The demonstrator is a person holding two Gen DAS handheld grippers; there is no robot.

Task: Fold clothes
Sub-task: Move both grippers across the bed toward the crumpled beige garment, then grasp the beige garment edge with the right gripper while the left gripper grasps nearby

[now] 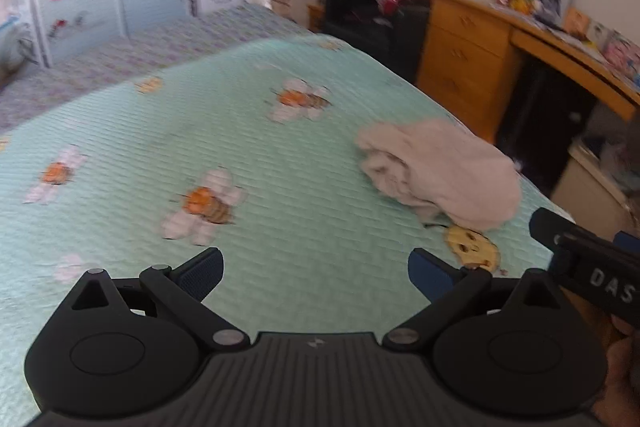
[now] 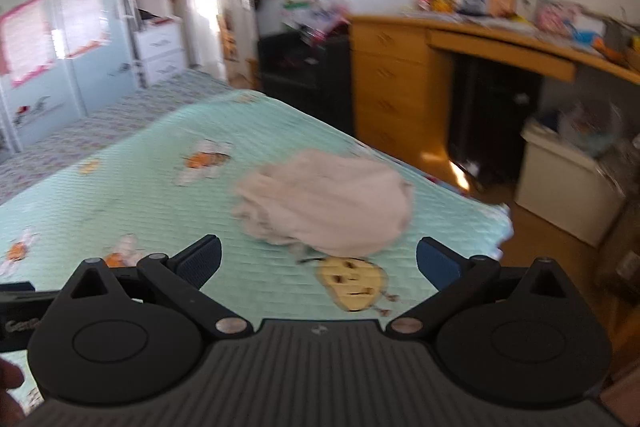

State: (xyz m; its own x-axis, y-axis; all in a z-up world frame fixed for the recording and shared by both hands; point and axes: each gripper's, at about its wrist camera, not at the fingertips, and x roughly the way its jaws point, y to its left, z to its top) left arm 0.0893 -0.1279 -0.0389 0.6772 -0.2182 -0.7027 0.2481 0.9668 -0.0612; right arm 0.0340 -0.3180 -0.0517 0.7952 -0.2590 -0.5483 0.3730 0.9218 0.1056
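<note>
Beyond both spread hand-held grippers (image 2: pixel 318 261), crumpled off-white garment (image 2: pixel 328 203) lies heaped.

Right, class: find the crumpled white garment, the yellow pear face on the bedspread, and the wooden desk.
White garment (image 2: pixel 324 203), right wrist view: middle of the crumpled heap.
Yellow pear face (image 2: pixel 354 285), right wrist view: centre of the printed face.
Wooden desk (image 2: pixel 390 83), right wrist view: drawer fronts.
</note>
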